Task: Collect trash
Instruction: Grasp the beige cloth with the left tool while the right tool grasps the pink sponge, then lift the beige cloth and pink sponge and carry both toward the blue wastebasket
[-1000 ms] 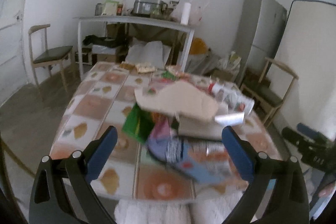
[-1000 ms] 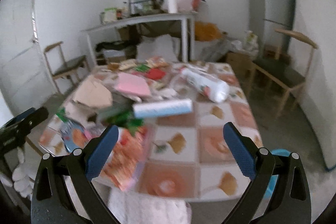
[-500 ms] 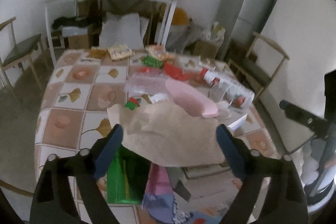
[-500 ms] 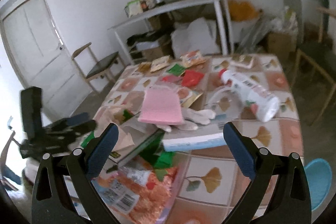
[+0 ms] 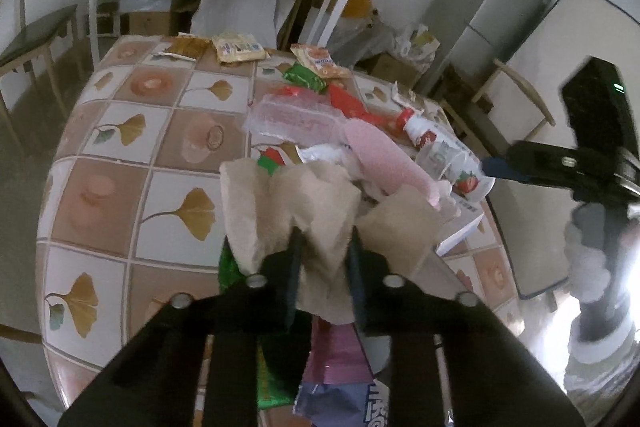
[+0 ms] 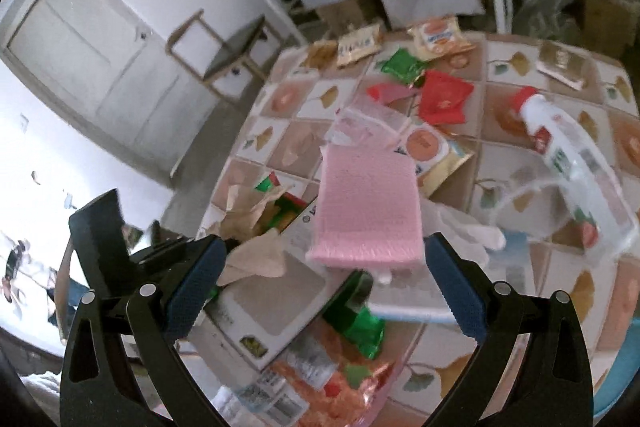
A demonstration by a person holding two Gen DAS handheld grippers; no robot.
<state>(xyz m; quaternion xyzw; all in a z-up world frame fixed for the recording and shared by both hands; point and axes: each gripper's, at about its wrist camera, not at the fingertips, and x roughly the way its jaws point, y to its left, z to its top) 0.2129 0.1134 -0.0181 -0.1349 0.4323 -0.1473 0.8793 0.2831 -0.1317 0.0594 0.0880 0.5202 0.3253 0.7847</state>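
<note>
Left gripper (image 5: 325, 247) jaws just closed, pinching brown paper (image 5: 288, 203); right gripper (image 6: 320, 279) jaws wide over pink pad (image 6: 368, 203).

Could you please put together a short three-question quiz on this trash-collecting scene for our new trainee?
1. True or false: the left tool is closed on the crumpled brown paper.
2. What lies nearest the right tool? A) pink sponge B) red wrapper C) wooden chair
3. What colour is the cap of the plastic bottle lying on the tiled table?

Key
1. True: its jaws have just been closing and now pinch the paper.
2. A: the sponge sits just ahead of the open jaws, not gripped.
3. Red.
</note>
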